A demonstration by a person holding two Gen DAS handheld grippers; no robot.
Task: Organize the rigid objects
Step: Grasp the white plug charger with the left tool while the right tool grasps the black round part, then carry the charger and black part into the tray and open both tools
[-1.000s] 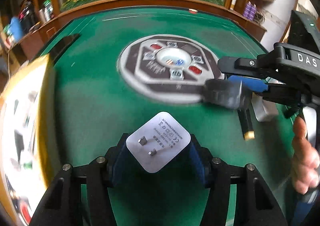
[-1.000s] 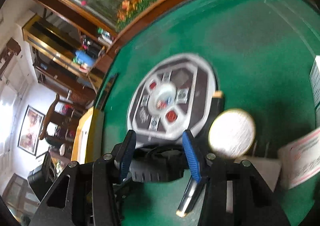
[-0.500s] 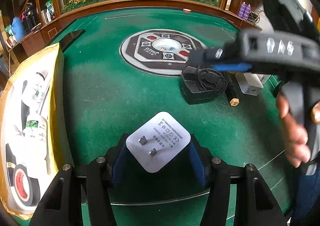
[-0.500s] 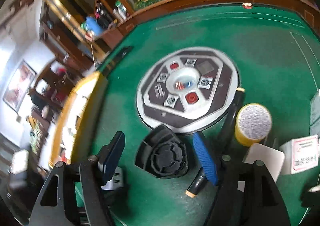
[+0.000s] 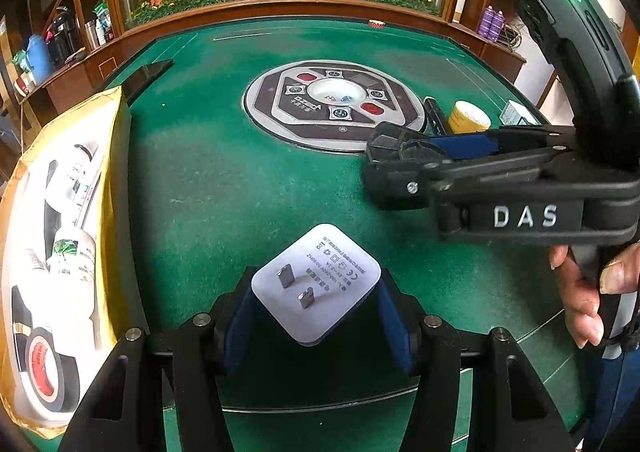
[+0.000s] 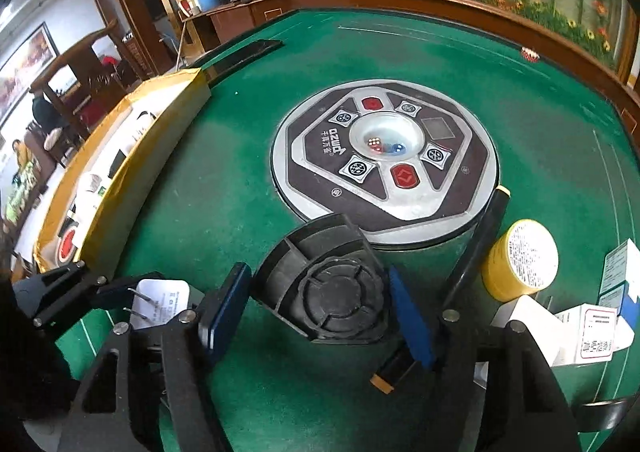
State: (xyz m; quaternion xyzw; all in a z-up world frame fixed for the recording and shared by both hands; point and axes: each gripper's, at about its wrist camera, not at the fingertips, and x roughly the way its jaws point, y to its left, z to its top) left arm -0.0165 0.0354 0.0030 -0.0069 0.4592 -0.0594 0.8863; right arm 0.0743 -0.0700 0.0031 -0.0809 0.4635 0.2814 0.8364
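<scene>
A white plug adapter [image 5: 320, 284] with two metal prongs sits pressed between the blue pads of my left gripper [image 5: 316, 292], just above the green table. The same adapter [image 6: 164, 300] shows at the lower left of the right wrist view. A black ribbed plastic part [image 6: 324, 284] rests on the felt beside the round centre panel. My right gripper [image 6: 320, 292] straddles it, jaws open, with the pads close to its sides but not pressing. In the left wrist view the right gripper [image 5: 404, 159] reaches in from the right over that black part [image 5: 384, 147].
A yellow box [image 5: 112, 171] holding bottles and a tape roll lines the left. The round dice panel [image 6: 384, 155] fills the table's centre. A black pen [image 6: 476, 252], a yellow jar [image 6: 520, 260] and white boxes [image 6: 592, 336] crowd the right. A hand [image 5: 580, 292] holds the right gripper's handle.
The right gripper rolled upright, opened and released the black part, which now lies on the felt between its pads. The left gripper kept hold of the adapter and hardly moved.
</scene>
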